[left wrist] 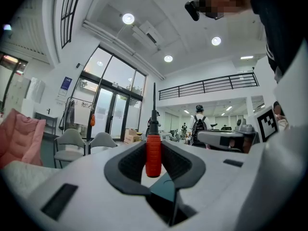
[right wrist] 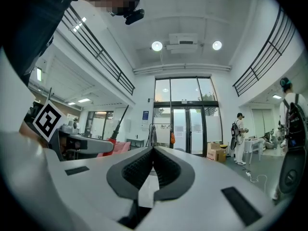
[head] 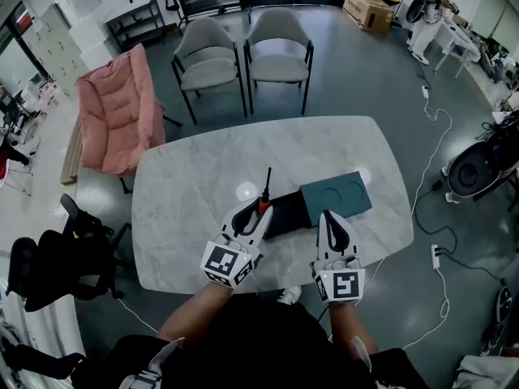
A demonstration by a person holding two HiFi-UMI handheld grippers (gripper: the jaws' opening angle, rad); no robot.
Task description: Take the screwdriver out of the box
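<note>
In the head view the screwdriver [head: 264, 199], with a red handle and a black shaft, stands out past the far end of my left gripper [head: 259, 211]. That gripper is shut on the red handle [left wrist: 153, 154], and the shaft points up and away. Just right of it on the marble table [head: 186, 193] lies the dark open box [head: 285, 215], with its teal lid [head: 336, 197] beside it. My right gripper [head: 329, 215] hovers at the near edge of the lid. Its jaws [right wrist: 154, 150] meet with nothing between them. The right gripper view shows the screwdriver [right wrist: 104, 146] off to its left.
Two grey chairs [head: 243, 55] stand beyond the table's far edge, and a pink folding chair [head: 117, 116] at the far left. A black office chair [head: 57, 266] is near left. Cables [head: 434, 177] run over the floor on the right. A cardboard box [head: 369, 6] sits far back.
</note>
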